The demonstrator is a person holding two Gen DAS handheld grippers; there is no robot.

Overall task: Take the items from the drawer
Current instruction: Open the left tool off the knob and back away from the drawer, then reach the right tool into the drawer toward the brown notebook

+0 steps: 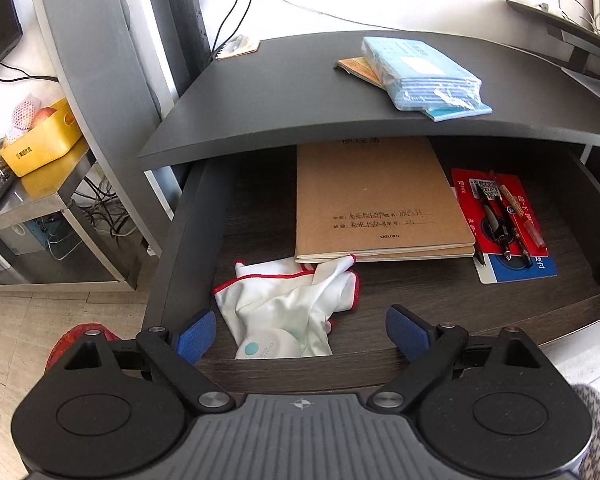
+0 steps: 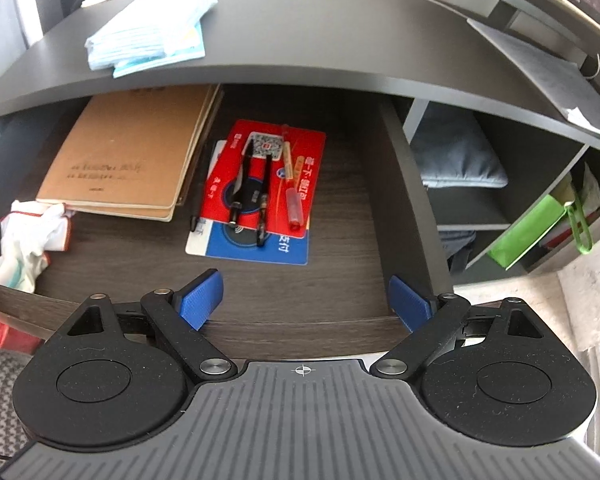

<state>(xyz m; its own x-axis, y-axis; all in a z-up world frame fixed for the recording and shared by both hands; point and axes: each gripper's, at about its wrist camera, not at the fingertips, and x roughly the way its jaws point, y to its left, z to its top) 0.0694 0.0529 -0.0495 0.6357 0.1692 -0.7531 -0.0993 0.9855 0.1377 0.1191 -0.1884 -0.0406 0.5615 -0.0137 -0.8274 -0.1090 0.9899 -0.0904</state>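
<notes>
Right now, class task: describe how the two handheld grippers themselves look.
The left gripper and right gripper match: textured blue finger pads on black linkage arms with silver rivets, round black discs either side, and a ribbed grey body bearing a small crosshair mark.

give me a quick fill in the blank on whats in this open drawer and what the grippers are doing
1. The brown notebooks lie in the drawer under the ____ desktop.
2. The pens rest on a ____ card that overlaps a blue card.
3. The white cloth has a ____ trim.
4. Left gripper and right gripper both have their jaws ____.

Missing words: black; red; red; open
</notes>
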